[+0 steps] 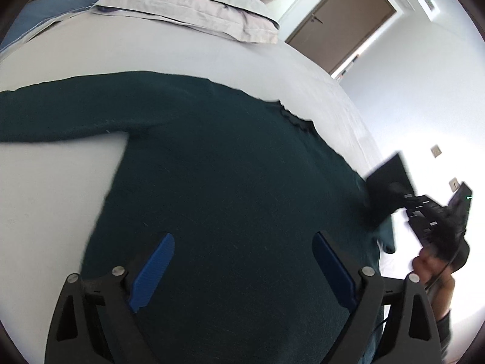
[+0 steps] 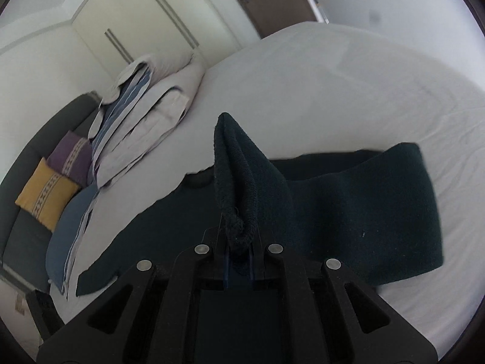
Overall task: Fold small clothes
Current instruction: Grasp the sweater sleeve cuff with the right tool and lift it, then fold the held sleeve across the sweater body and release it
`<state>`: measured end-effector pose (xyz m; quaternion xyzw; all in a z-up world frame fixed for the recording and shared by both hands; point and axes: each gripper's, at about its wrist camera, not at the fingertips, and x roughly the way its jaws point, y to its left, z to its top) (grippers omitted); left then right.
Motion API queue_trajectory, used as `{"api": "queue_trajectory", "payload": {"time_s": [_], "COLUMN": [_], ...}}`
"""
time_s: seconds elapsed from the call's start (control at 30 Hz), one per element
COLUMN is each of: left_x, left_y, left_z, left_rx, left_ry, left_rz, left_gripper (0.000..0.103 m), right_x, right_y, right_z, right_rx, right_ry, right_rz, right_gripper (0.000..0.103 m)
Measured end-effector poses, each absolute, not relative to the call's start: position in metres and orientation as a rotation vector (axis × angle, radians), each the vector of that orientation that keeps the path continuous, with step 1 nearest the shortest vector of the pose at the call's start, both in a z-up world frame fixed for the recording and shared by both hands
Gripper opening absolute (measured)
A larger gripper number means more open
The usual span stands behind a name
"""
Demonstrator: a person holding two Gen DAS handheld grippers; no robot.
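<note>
while sweater (image 2: 348,200) sprawls, right tool (image 2: 239,261) pinches its sleeve (lifted).

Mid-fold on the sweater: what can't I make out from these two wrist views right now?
- Left wrist view: the sweater hem is hidden under the left gripper; one sleeve runs off the left edge.
- Left wrist view: the right gripper is blurred, its jaws unreadable there.
- Right wrist view: the pinched sleeve hides the sweater's middle.
- Right wrist view: the bed edge below is hidden by the gripper body.

Right gripper (image 2: 239,261) pinching dark sweater (image 2: 348,212)
</note>
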<state>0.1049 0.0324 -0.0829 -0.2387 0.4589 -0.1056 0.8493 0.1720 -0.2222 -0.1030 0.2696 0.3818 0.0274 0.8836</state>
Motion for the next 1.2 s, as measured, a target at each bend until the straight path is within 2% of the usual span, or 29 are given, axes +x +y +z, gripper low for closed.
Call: {"api": "queue_trajectory", "payload": {"time_s": [0.03, 0.13, 0.17, 0.2, 0.27, 0.3, 0.4, 0.47, 0.6, 0.73, 0.8, 0.87, 0.9, 0.97, 1.07, 1.2], "left_x": [0.107, 0.117, 0.121, 0.126, 0.135, 0.141, 0.158, 0.172, 0.204, 0.229, 0.237, 0.239, 0.24, 0.238, 0.23, 0.224], "left_y": [0.038, 0.04, 0.039, 0.035, 0.025, 0.018, -0.006, -0.027, -0.072, -0.104, -0.118, -0.127, -0.13, -0.129, -0.126, -0.114], "left_z": [-0.082, -0.081, -0.08, -0.08, -0.079, -0.079, -0.084, -0.09, -0.107, -0.125, -0.133, -0.132, -0.132, -0.129, -0.118, -0.096], "left_rx": [-0.513, -0.52, -0.519, -0.515, -0.506, -0.501, -0.505, -0.502, -0.454, -0.383, -0.352, -0.311, -0.299, -0.282, -0.245, -0.221], "left_ry": [0.961, 0.952, 0.953, 0.957, 0.962, 0.969, 0.997, 1.024, 1.106, 1.156, 1.155, 1.144, 1.141, 1.131, 1.09, 1.037], "left_rz": [-0.218, -0.222, -0.228, -0.241, -0.265, -0.278, -0.323, -0.359, -0.415, -0.39, -0.373, -0.348, -0.342, -0.339, -0.342, -0.345], "left_gripper": [0.093, 0.093, 0.093, 0.093, 0.093, 0.093, 0.092, 0.08, 0.057, 0.055, 0.049, 0.034, 0.031, 0.016, 0.01, 0.009], "right_x": [0.182, 0.197, 0.206, 0.204, 0.168, 0.158, 0.112, 0.071, 0.016, -0.018, -0.029, -0.036, -0.039, -0.046, -0.048, -0.036], "right_y": [-0.205, -0.146, -0.129, -0.117, -0.1, -0.098, -0.112, -0.161, -0.213, -0.247, -0.257, -0.265, -0.27, -0.278, -0.284, -0.286], "right_z": [-0.117, -0.154, -0.162, -0.166, -0.186, -0.19, -0.19, -0.166, -0.153, -0.142, -0.14, -0.137, -0.138, -0.139, -0.137, -0.134], "right_rx": [0.57, 0.552, 0.545, 0.542, 0.532, 0.522, 0.545, 0.59, 0.7, 0.746, 0.735, 0.72, 0.715, 0.717, 0.717, 0.718], "right_ry": [0.829, 0.917, 0.936, 0.943, 0.923, 0.906, 0.885, 0.869, 0.816, 0.769, 0.761, 0.76, 0.76, 0.762, 0.75, 0.744], "right_rz": [0.079, 0.091, 0.095, 0.098, 0.114, 0.115, 0.131, 0.115, 0.082, 0.047, 0.023, 0.002, -0.012, -0.03, -0.055, -0.076], "right_gripper": [0.007, 0.018, 0.03, 0.046, 0.063, 0.065, 0.065, 0.065, 0.065, 0.065, 0.065, 0.065, 0.065, 0.065, 0.065, 0.065]}}
